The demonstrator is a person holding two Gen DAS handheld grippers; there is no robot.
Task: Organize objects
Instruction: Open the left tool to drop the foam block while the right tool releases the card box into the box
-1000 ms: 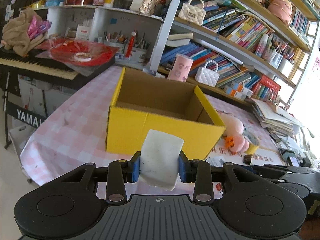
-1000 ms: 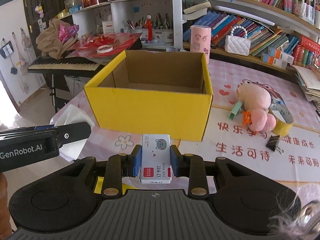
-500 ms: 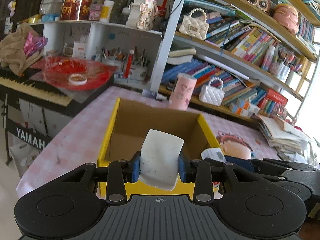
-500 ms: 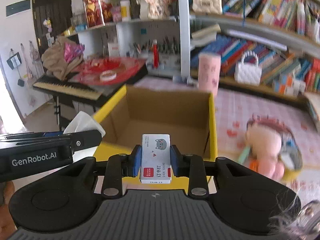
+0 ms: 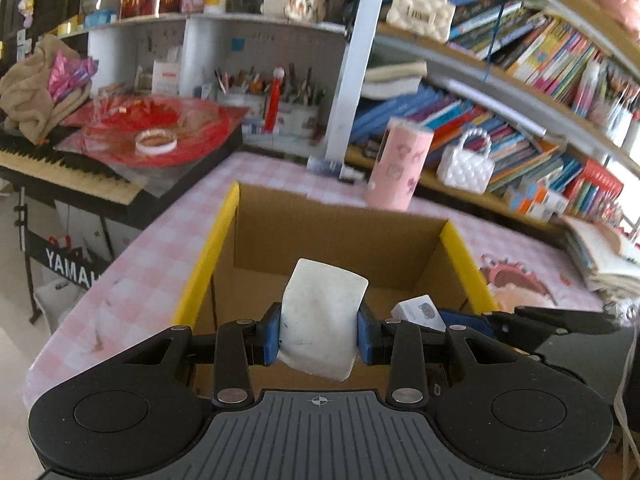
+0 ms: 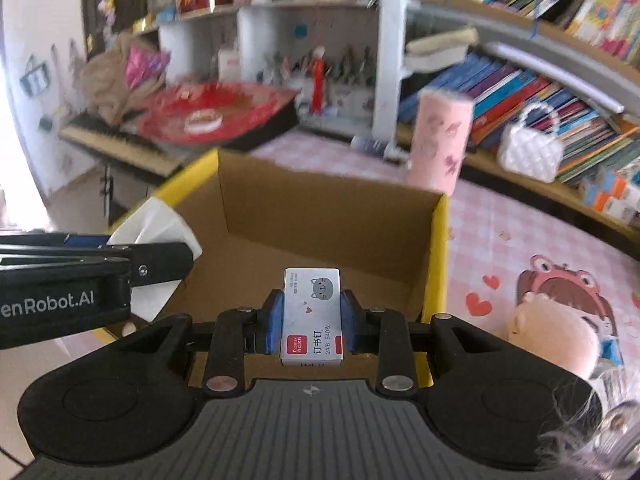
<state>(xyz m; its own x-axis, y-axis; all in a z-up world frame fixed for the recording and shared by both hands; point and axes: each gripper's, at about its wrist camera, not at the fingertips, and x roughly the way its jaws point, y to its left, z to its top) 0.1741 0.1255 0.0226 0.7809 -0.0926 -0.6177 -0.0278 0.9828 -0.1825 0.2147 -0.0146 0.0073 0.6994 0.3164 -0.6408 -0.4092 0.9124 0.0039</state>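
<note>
Now both my tongs hang over the open mouth of the yellow box; a second ago the box stood well ahead of me on the pink checked table and I saw its outer front wall, whereas now I look down onto its bare brown floor. That puts both loads about where they can be let go, so I judge the carry nearly done and the drop the next step.

My left gripper is closed on the white tissue pack, its blue pads pressing both sides, with the pack over the box's near left part. My right gripper is clamped tight on the small staple box, the cat print facing up, over the box's near right part.

Both tongs tilt downward into the box, side by side and close. From the right view the left tong's arm lies across the box's left wall, the tissue sticking out past it.
</note>
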